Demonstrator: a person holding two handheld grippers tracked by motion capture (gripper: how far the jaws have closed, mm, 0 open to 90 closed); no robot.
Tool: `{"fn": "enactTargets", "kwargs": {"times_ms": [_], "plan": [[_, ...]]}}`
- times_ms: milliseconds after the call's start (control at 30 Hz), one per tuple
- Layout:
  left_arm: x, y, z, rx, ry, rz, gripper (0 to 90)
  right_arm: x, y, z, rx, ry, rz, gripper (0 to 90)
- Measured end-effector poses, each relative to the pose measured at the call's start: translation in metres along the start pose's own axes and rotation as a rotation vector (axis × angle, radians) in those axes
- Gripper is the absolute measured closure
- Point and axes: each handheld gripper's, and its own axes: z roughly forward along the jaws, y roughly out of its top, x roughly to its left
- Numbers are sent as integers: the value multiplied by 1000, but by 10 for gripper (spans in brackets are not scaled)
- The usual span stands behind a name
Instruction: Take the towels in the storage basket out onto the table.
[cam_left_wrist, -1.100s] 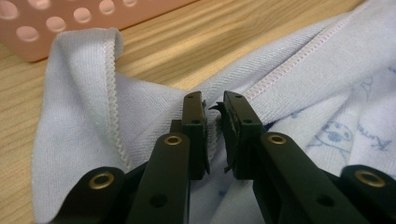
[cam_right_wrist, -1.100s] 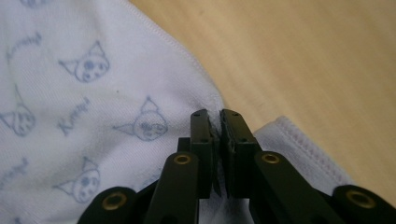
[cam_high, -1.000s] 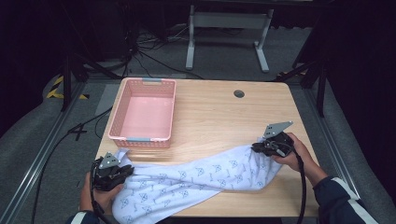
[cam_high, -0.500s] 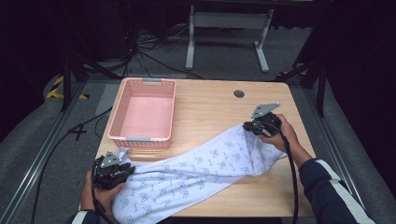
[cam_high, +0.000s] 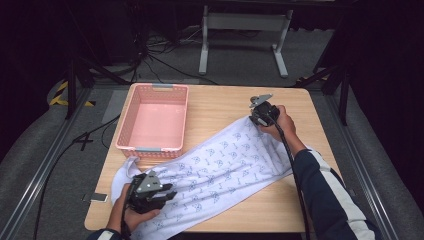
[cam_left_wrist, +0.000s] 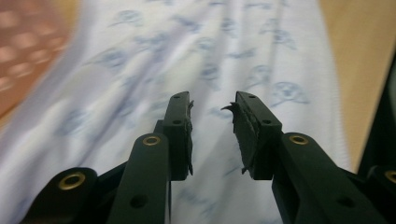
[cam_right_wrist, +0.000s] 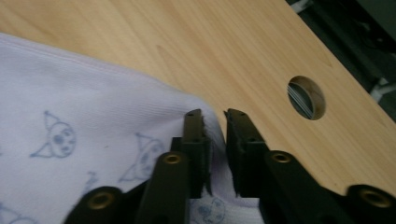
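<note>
A white cloth (cam_high: 210, 170) printed with small blue figures lies stretched in a diagonal band across the worktop (cam_high: 220, 107), running from the near left corner up toward the middle of the right side. Its near end spills over the worktop's front edge by the left gripper (cam_high: 167, 192), and its right fold reaches almost to the right edge beside the person's striped sleeve (cam_high: 327, 192). The left gripper sits low over the cloth at the near left, held in the left hand (cam_high: 131, 216); in the left gripper view its jaws stand well apart with printed cloth under and between them, nothing pinched. The right gripper (cam_high: 256, 118) is at the cloth's far tip, right of centre, in the right hand (cam_high: 281, 122); in the right gripper view the jaws are nearly together with a narrow gap over the rounded corner of the cloth, and I cannot tell whether they have fabric in them. Bare wood lies open beyond that tip, all along the far edge, with a round cable hole (cam_right_wrist: 307, 97) just past the jaws. The near right corner is bare too. A pink basket (cam_high: 134, 122) fills the far left part, and its near rim touches the cloth's upper edge, closing that side. A small flat device (cam_high: 95, 197) lies at the near left edge, just beside the cloth.
</note>
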Motion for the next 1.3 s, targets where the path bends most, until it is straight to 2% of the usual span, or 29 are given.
{"fn": "enactTargets", "kwargs": {"times_ms": [33, 67, 100, 133, 200, 233, 267, 300, 333, 400, 433, 467, 567, 600, 667, 700, 767, 800, 833, 933, 967, 1000, 1033, 1100, 1133, 1167, 1200, 1233, 1300], "plan": [[-4, 2, 5, -1, -29, 5, 675, -1, 1, 1, 0, -9, 13, 708], [-4, 2, 5, -1, -29, 5, 684, -1, 1, 1, 0, -9, 13, 708], [-9, 7, 14, 36, -45, 35, 689, -4, 0, -1, -12, 2, 42, 633], [-11, 8, 19, 41, -58, 29, 693, -5, 0, -5, -12, -3, 46, 620], [-12, 9, 22, 52, -60, 38, 708, -7, -3, -10, -32, 10, 53, 612], [-15, 11, 26, 69, -31, 43, 734, -8, -7, -16, -56, 26, 56, 593], [-15, 12, 29, 75, -36, 37, 750, -11, -14, -28, -91, 29, 68, 558], [-15, 12, 32, 83, -42, 40, 755, -14, -22, -38, -120, 71, 95, 550], [-16, 12, 34, 96, -41, 42, 755, -16, -30, -48, -142, 96, 99, 549], [-18, 12, 39, 125, -45, 47, 751, -18, -49, -66, -153, 105, 113, 564], [-19, 13, 40, 123, -48, 49, 748, -18, -61, -73, -156, 138, 113, 592], [-20, 13, 40, 118, -46, 41, 749, -17, -73, -79, -152, 148, 118, 617], [-20, 15, 44, 107, -71, 11, 756, -12, -110, -88, -85, 164, 124, 723], [-20, 16, 46, 106, -79, 11, 758, -11, -122, -89, -67, 158, 142, 755], [-23, 20, 51, 101, -106, -1, 764, -9, -143, -86, -42, 175, 192, 776], [-25, 24, 55, 103, -119, 2, 765, -8, -150, -84, -18, 161, 188, 781], [-27, 27, 59, 99, -128, 0, 771, -7, -161, -79, 31, 165, 194, 768], [-28, 29, 62, 96, -138, 1, 771, -7, -161, -79, 31, 165, 194, 768], [-32, 35, 68, 96, -157, 17, 771, -13, -167, -75, 27, 163, 239, 760], [-37, 41, 76, 100, -177, 34, 771, -22, -169, -72, 42, 109, 251, 767], [-37, 41, 76, 100, -177, 34, 771, -26, -170, -71, 39, 99, 266, 767], [-41, 47, 81, 107, -190, 46, 768, -33, -172, -68, 40, 66, 286, 769], [-41, 47, 81, 107, -190, 46, 758, -33, -172, -68, 40, 66, 286, 769], [-47, 54, 88, 109, -199, 71, 746, -44, -174, -63, 41, 24, 292, 773], [-49, 59, 89, 110, -188, 90, 736, -51, -174, -60, 46, -5, 298, 774], [-50, 61, 90, 104, -184, 86, 720, -59, -175, -57, 55, -40, 306, 772], [-48, 66, 89, 94, -163, 112, 717, -63, -175, -54, 58, -64, 310, 766], [-45, 70, 86, 79, -135, 118, 709, -69, -176, -51, 57, -96, 309, 746], [-33, 76, 76, 28, -106, 86, 705, -78, -177, -47, 59, -142, 329, 697]]}}
